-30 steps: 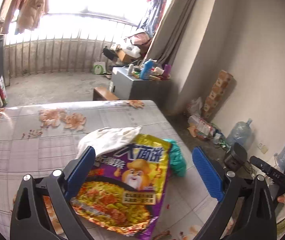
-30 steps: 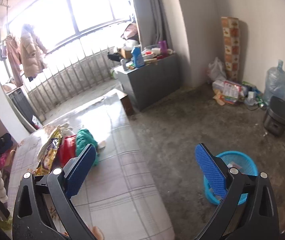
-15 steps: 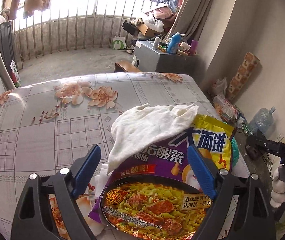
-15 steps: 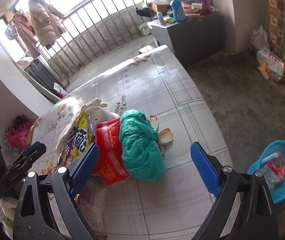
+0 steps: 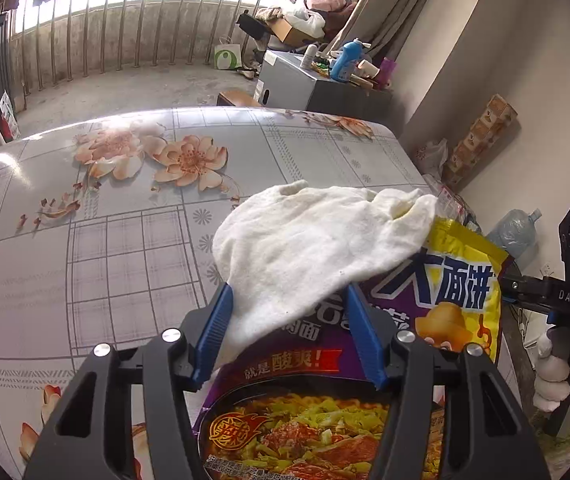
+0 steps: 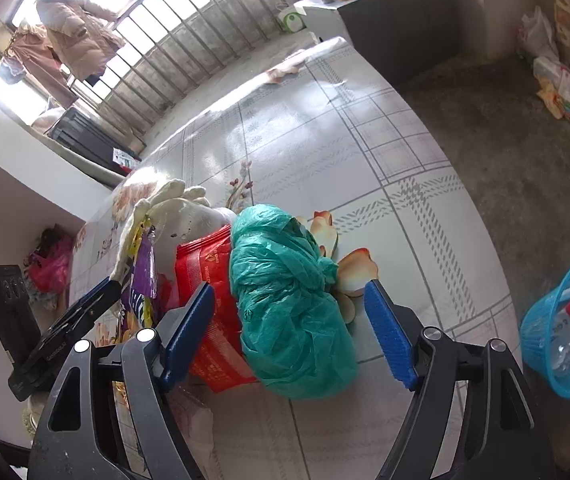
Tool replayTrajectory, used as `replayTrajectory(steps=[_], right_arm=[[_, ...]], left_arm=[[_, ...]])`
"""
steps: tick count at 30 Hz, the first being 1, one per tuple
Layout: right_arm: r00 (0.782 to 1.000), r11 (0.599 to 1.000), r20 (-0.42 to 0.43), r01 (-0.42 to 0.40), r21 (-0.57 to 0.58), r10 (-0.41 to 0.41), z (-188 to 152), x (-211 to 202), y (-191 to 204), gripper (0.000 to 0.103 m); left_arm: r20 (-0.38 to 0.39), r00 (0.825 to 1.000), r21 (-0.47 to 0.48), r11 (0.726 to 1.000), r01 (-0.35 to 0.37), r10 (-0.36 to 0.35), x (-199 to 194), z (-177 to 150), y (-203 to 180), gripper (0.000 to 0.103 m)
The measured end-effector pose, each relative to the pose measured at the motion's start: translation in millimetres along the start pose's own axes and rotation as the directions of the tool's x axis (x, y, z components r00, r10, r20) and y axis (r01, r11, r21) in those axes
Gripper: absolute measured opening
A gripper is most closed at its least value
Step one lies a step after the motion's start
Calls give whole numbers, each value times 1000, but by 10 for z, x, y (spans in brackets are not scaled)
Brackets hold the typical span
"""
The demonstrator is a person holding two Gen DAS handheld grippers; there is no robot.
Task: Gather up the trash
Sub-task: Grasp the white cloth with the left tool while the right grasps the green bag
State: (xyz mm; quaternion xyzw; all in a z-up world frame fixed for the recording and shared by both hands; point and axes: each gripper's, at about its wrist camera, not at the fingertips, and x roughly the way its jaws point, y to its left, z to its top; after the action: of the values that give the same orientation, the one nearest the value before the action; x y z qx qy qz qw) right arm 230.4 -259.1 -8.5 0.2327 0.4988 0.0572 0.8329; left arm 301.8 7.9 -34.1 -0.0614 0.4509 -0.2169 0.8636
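Note:
A white cloth (image 5: 305, 248) lies over the top of a purple and yellow noodle packet (image 5: 457, 280) on the flowered table (image 5: 85, 248). My left gripper (image 5: 289, 292) is low over them, its jaws closing, with the cloth's near corner between the blue pads and no firm press that I can see. In the right wrist view a crumpled green plastic bag (image 6: 285, 292) leans on a red packet (image 6: 205, 268), with the cloth (image 6: 189, 208) behind. My right gripper (image 6: 289, 288) straddles the green bag, its jaws closing and its pads clear of the bag.
A blue basket (image 6: 561, 328) holding some trash stands on the floor right of the table. A grey cabinet (image 5: 305, 84) with bottles stands beyond the table's far end. A gloved hand (image 5: 553, 368) holds the other gripper at the right edge of the left wrist view.
Both grippers came down closer to the pile and their jaws narrowed. The right one swung from the floor side to over the green bag; the cloth's corner now lies between the left pads.

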Motion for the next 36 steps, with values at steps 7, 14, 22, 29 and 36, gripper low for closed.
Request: replayTrajectory(steps=[7, 14, 22, 29, 36], right_arm=[[998, 998, -36, -43, 39, 45, -19, 28, -56, 54], [999, 998, -26, -46, 43, 47, 3, -43, -33, 45], [999, 997, 14, -40, 67, 39, -25, -184, -97, 41], [997, 995, 53, -53, 90, 48, -61, -317, -176, 40], [995, 994, 91, -38, 100, 29, -137, -486, -211, 40]], left_arm=[[-29, 999, -58, 998, 33, -35, 102, -10, 104, 27], [-2, 999, -84, 995, 52, -52, 25, -2, 149, 11], [90, 994, -86, 994, 66, -59, -232, 45, 143, 6], [178, 982, -75, 994, 78, -64, -527, 96, 108, 6], [289, 955, -53, 995, 85, -66, -902, 177, 77, 6]])
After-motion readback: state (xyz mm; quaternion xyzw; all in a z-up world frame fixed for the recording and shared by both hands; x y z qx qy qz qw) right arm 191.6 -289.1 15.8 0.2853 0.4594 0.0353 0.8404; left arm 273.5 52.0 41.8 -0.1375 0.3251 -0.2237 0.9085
